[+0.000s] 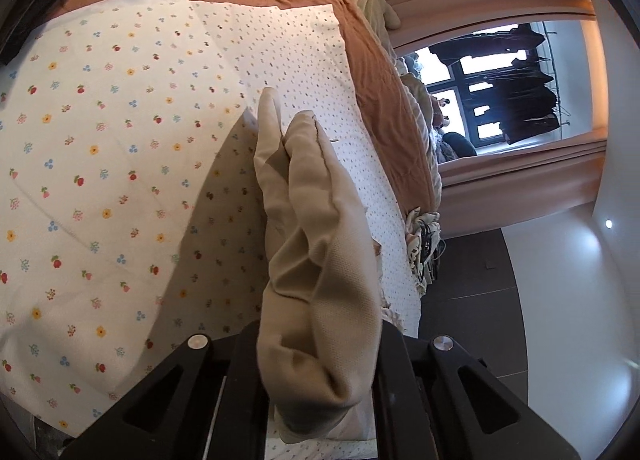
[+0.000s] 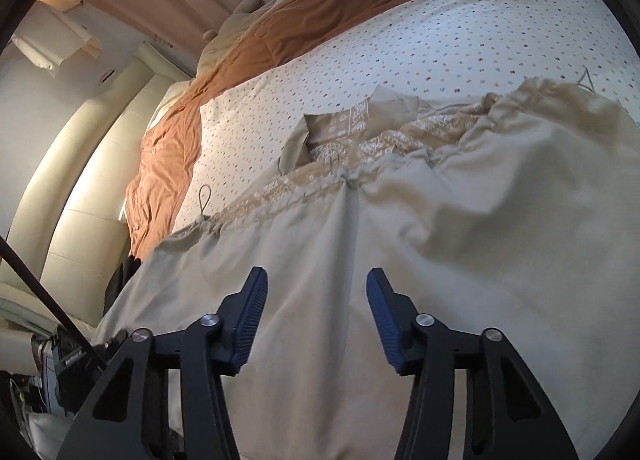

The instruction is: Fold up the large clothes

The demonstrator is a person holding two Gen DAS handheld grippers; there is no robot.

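The left gripper (image 1: 320,360) has its jaws clamped on a bunched fold of the beige garment (image 1: 316,244), which rises ahead of the jaws over the floral bedsheet (image 1: 100,164). The right gripper (image 2: 316,316) has its jaws apart with nothing pinched; the same beige garment (image 2: 460,260) lies spread on the bed below and ahead of them, its patterned band (image 2: 372,148) further ahead, with an orange blanket (image 2: 168,148) beyond.

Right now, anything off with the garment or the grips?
Nothing damaged. The beige cotton garment lies rumpled on the dotted white bedsheet, its patterned band bunched and a drawstring loop sticking out. The left hand-held gripper is shut on a bunched fold of it; the right hand-held gripper is open above it.
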